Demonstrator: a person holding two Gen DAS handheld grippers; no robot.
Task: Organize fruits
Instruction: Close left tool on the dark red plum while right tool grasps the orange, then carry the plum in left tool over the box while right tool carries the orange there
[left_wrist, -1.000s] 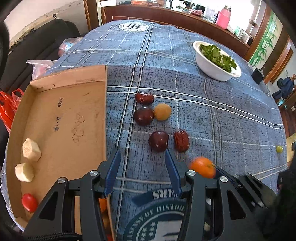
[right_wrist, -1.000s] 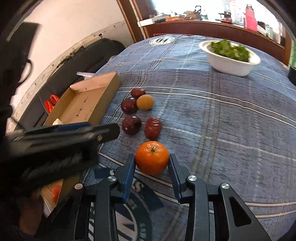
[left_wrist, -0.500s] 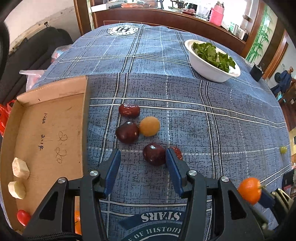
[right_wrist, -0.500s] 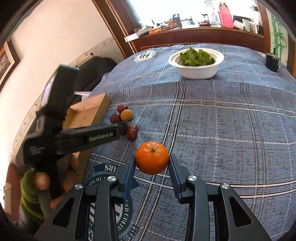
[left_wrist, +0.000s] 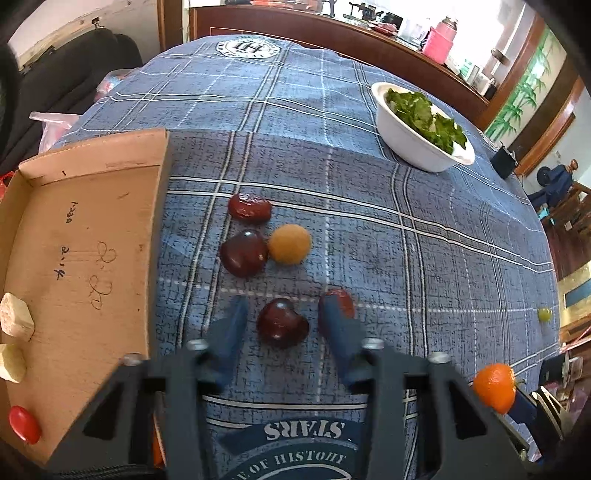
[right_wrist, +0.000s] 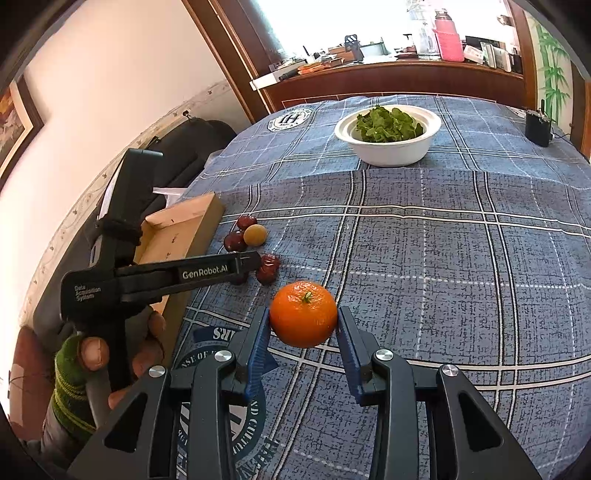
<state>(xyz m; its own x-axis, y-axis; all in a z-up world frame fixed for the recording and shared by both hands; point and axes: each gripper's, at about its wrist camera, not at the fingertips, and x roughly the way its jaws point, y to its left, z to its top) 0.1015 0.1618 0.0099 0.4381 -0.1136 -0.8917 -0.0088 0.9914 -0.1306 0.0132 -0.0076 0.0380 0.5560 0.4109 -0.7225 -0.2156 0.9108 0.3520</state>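
Observation:
My left gripper is open, its blue fingers on either side of a dark red plum on the blue cloth. A wrinkled red date lies partly behind the right finger. Farther off lie another plum, a yellow-brown fruit and a second date. The cardboard tray at left holds two pale chunks and a red tomato. My right gripper is shut on an orange mandarin, held above the table; the mandarin also shows in the left wrist view.
A white bowl of greens stands at the back right of the table. A small green fruit lies near the right edge. A black sofa runs along the left side. A small black box sits at the far right.
My left gripper has moved forward so that its fingers now flank the near plum. My right gripper has lifted the mandarin and drawn back to the right.

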